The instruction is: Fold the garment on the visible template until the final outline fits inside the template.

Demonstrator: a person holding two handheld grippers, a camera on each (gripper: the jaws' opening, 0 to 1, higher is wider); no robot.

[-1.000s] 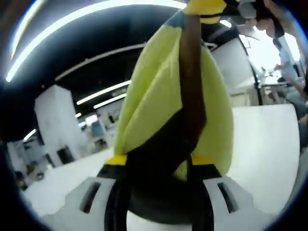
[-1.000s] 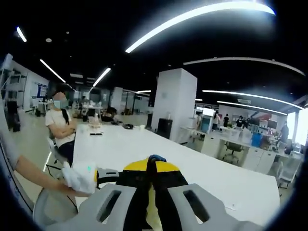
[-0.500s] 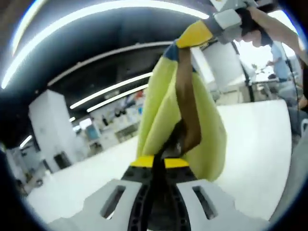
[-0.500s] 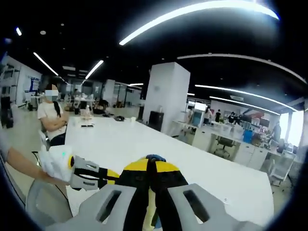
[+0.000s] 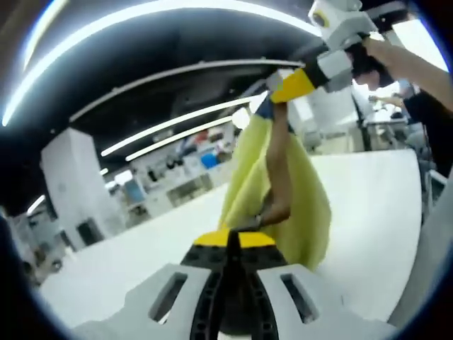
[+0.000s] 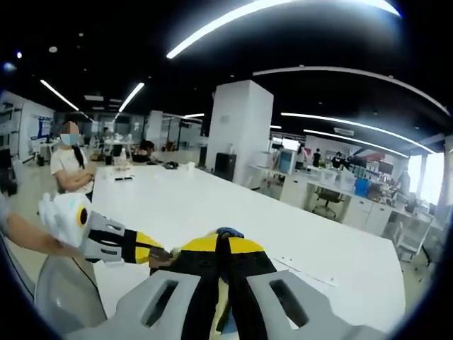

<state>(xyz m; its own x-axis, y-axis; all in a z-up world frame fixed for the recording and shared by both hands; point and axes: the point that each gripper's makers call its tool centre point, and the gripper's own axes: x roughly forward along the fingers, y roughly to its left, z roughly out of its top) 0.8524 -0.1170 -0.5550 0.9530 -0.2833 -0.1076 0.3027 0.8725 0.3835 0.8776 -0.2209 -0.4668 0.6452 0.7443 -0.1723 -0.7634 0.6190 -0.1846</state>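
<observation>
We see the yellow garment (image 5: 283, 188) stretched in the air above the white table (image 5: 375, 212), its ends pinched by our left gripper (image 5: 232, 237) and right gripper (image 6: 225, 244)

A long white table (image 6: 212, 205) is stretching away ahead of the right tongs, with small dark items lying at its far end. A white pillar (image 6: 237, 131) is standing beyond it. To the left, a seated person (image 6: 71, 166) is waiting, possibly with arms folded.
</observation>
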